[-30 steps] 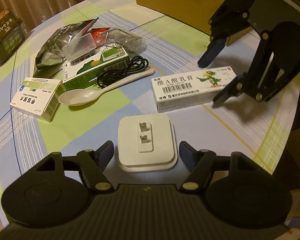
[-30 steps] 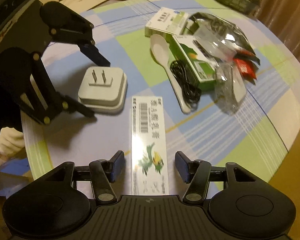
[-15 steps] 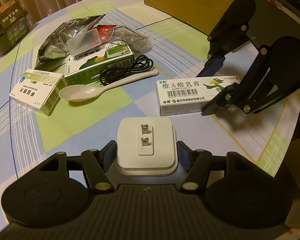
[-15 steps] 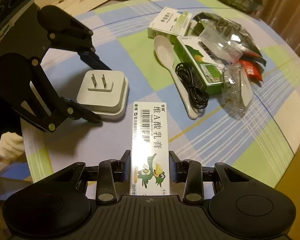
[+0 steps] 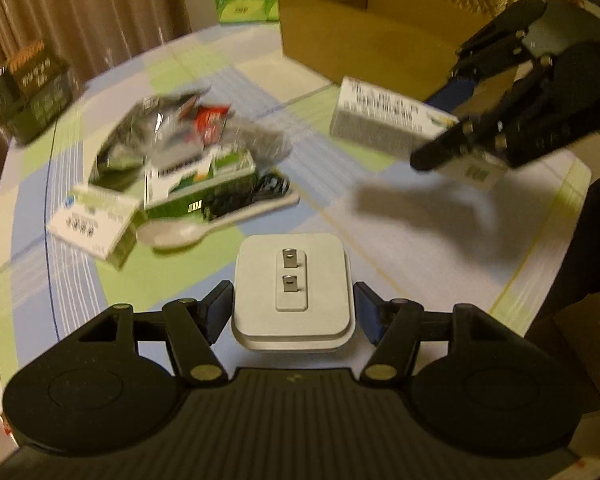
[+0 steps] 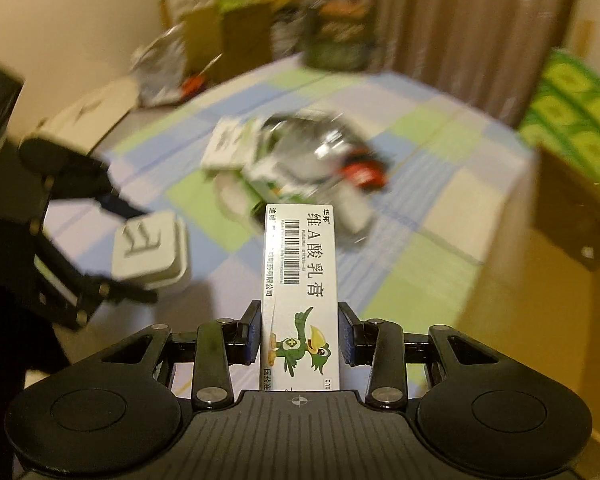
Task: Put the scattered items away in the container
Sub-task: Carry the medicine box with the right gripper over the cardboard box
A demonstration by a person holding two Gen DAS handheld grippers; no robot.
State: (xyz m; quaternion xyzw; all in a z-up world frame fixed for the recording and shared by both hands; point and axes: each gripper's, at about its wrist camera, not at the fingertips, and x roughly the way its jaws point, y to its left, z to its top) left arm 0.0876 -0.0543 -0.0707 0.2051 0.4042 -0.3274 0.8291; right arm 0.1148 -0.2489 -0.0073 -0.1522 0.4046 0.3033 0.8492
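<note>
My left gripper (image 5: 294, 308) is shut on the white plug adapter (image 5: 292, 280), prongs up, held just above the checked tablecloth (image 5: 439, 248). My right gripper (image 6: 300, 334) is shut on the long white ointment box (image 6: 300, 264) with the green bird print, lifted clear of the table. The left wrist view shows that ointment box (image 5: 379, 116) in the right gripper (image 5: 435, 128) in front of the open cardboard box (image 5: 363, 32). From the right wrist, the left gripper (image 6: 140, 254) with the adapter (image 6: 152, 248) is at the left.
A blurred pile lies left of centre: foil bag (image 5: 136, 140), green box (image 5: 200, 184), white medicine box (image 5: 96, 224), pale spoon (image 5: 204, 228), black cable (image 5: 268, 188). A dark carton (image 5: 28, 92) stands at the far left edge. Green packs (image 6: 575, 120) are stacked behind the cardboard box (image 6: 571, 200).
Both grippers closed on their items and lifted them: the left took the adapter, the right took the ointment box, rose and swung toward the cardboard box.
</note>
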